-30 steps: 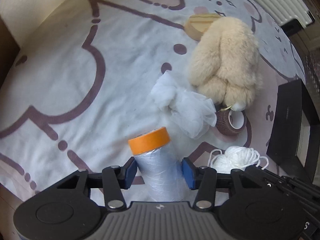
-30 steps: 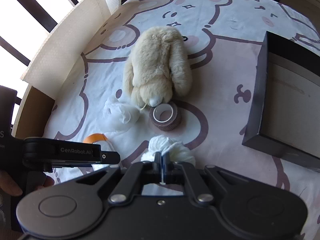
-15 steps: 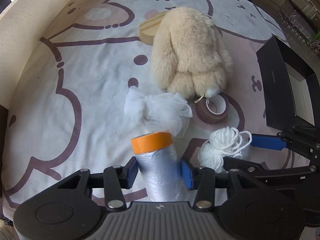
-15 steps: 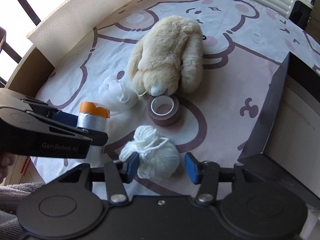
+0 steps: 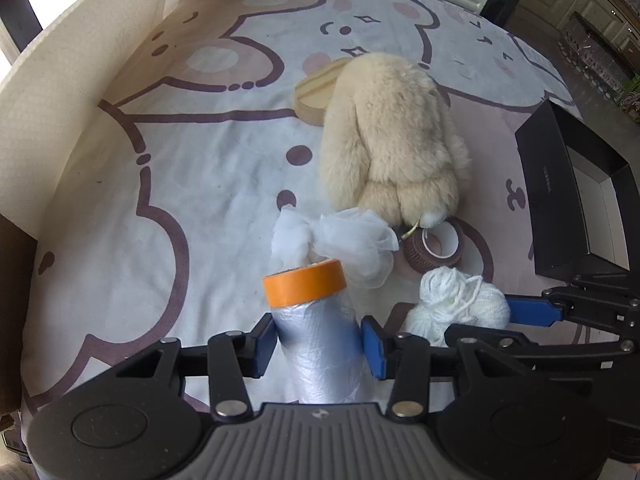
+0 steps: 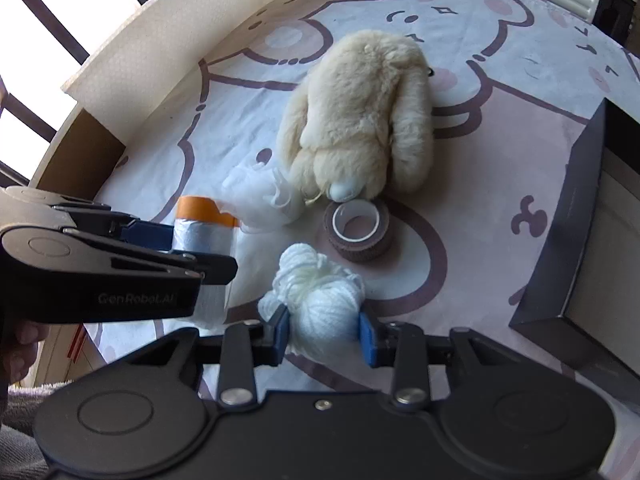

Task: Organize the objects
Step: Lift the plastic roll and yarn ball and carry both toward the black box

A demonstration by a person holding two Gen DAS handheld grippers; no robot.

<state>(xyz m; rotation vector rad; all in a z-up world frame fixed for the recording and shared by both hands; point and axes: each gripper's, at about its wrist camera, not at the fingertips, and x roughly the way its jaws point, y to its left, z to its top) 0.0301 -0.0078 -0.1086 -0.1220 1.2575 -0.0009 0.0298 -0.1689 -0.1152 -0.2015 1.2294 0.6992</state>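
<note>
A: Left wrist view, bottom centre: the left tongs (image 5: 318, 338) are clenched on the film roll (image 5: 320, 344) with the orange cap; its wrap looks slick, so a loose squeeze could let it slide out.

B: Right wrist view, bottom centre: the right tongs (image 6: 323, 330) are closing, with the yarn ball (image 6: 320, 304) between the pads. It is soft, with loose strands on top. It may squash, or a strand may snag and trail.

A: Both sets sit just beside each other, so they could knock together.

B: Past the yarn, near mid-frame, the brown tape ring (image 6: 358, 232) touches the plush rabbit (image 6: 360, 120); a trailing strand might drag it.

A: The gauzy white bundle (image 5: 344, 244) beside my roll could catch too.

B: The black box (image 6: 580, 240), at the right edge, seems the likely home; its near wall could clip the yarn.
</note>
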